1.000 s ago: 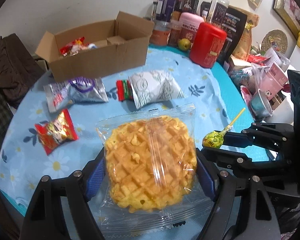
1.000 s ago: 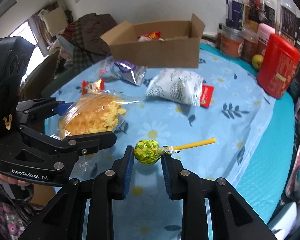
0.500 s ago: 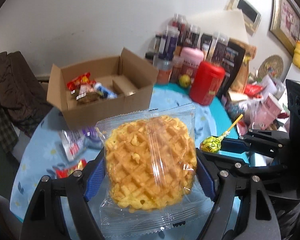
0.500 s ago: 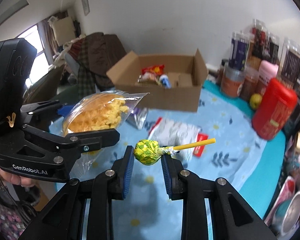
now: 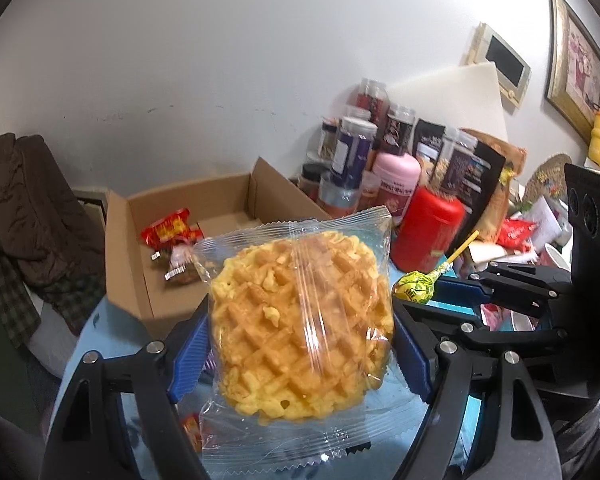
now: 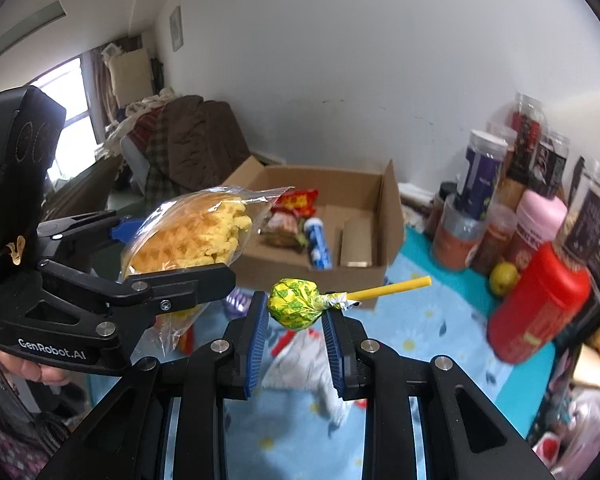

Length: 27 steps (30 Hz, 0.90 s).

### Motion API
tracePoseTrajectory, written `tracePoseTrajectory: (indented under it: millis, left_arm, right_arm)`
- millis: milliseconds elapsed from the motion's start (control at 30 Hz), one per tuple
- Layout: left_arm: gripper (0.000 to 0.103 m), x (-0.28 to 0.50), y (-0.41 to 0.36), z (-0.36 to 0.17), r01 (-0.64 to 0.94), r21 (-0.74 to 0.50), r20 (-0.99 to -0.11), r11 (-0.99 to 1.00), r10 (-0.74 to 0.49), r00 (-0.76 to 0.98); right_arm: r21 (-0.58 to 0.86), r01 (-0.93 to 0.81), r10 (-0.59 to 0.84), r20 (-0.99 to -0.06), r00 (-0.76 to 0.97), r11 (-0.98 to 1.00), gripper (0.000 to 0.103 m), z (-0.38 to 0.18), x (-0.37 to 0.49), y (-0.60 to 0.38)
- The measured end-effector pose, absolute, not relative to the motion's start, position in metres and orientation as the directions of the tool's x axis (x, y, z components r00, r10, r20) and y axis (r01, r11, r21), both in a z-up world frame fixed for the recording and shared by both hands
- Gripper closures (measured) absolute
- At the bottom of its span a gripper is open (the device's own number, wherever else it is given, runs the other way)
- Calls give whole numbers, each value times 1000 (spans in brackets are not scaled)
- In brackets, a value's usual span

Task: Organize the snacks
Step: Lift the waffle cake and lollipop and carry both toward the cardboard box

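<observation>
Both grippers raised since a second ago: worktop much lower in view, white wall filling the upper half of each frame, cardboard box now seen from above its rim. Grips unchanged over that second.

Room: white wall behind; framed picture on the right in the left wrist view; heap of brown clothing at far left, near a window.

Worktop: blue cloth with daisy print, partly blurred. Cardboard box at the far side, flaps up, holding a red packet, a blue-and-white tube and other small wrapped items. Cluster of jars and bags to the right of the box; red canister nearest, pink one behind it, small yellow-green fruit between them and the box. White packet lying on the cloth beneath the right gripper.

Left gripper: fingers set wide apart, blue pads pressed against both sides of the waffle in its clear wrapper; waffle held in the air, in front of the box.

Right gripper: fingers close together, clamped on the green-yellow wrapped head of the lollipop; yellow stick pointing right and slightly up. Lollipop held in the air just beside the waffle, on its right.
</observation>
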<state>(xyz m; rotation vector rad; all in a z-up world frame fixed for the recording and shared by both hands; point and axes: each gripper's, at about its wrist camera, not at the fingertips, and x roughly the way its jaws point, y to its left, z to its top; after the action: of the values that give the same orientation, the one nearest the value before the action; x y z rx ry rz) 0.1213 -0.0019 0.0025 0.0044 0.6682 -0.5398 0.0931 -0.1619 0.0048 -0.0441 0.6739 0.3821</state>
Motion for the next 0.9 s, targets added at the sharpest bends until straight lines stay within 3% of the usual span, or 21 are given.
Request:
tracePoseTrajectory:
  millis: [533, 900]
  left_arm:
    - [22, 213, 5, 38, 412, -153, -486, 898, -431, 760]
    - [22, 285, 10, 26, 317, -166, -505, 934, -357, 786]
  right_arm:
    - [91, -337, 330, -548, 768, 937, 76, 30, 180, -163]
    - [103, -310, 311, -571, 760, 945, 76, 15, 247, -161]
